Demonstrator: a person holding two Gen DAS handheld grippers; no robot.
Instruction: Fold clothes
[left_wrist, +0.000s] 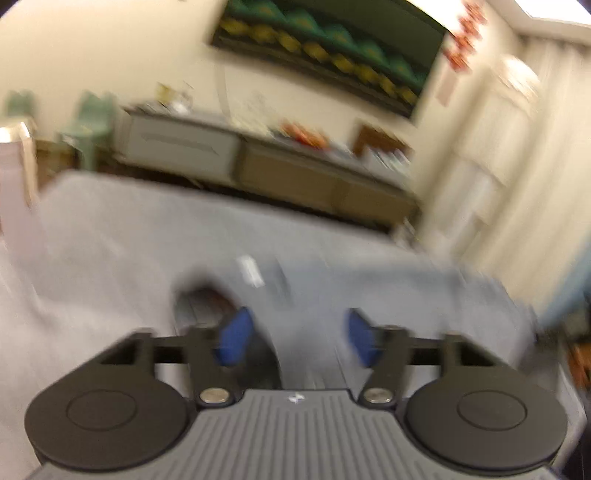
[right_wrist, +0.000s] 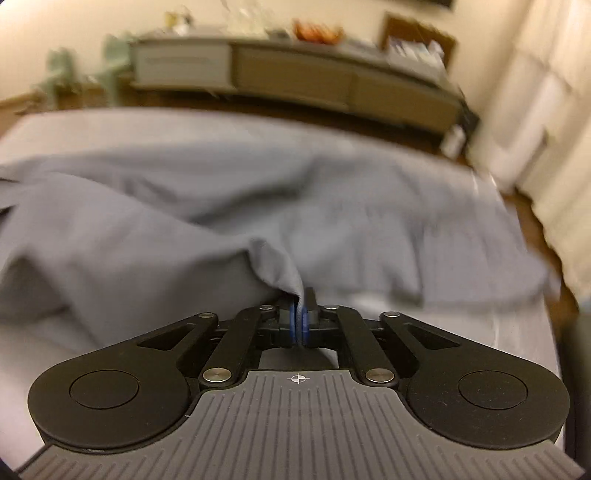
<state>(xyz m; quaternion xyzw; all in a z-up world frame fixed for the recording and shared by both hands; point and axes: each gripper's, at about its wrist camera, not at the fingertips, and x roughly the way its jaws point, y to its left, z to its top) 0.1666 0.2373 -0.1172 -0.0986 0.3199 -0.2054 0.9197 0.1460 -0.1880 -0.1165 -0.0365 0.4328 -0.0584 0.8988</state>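
Grey-blue soft cloth garment (right_wrist: 236, 206) lies rumpled across the pale grey sheet-covered bed (right_wrist: 74, 129), and your right gripper (right_wrist: 300, 321) has a pinch of it: the two blue pads are pressed together with a peaked ridge of the fabric caught between them, so that a fold rises from the bed straight up into the closed fingers. From that pinch the garment spreads away to the left and to the far right, bunched in broad wrinkles, with its right part near the bed's right edge.

Your left gripper (left_wrist: 295, 336) holds nothing. Its blue-padded fingers (left_wrist: 236, 338) stand well apart, and through the gap you look down on the same grey-blue garment (left_wrist: 332, 288), where a small white label (left_wrist: 251, 271) shows beside a dark oval opening (left_wrist: 207, 299) in the cloth, just ahead of the left finger. This view is badly smeared, so you cannot tell whether the pads touch the fabric or hang just above it.

Beyond the bed, in both views, a long low cabinet with grey and tan fronts (right_wrist: 295, 74) runs along the cream wall, its top crowded with small items too blurred to name. A wide dark picture with green and yellow patterning (left_wrist: 332, 48) hangs above it, pale green chairs (left_wrist: 92, 118) stand at its left end, and pale curtains (left_wrist: 517, 166) fall at the right
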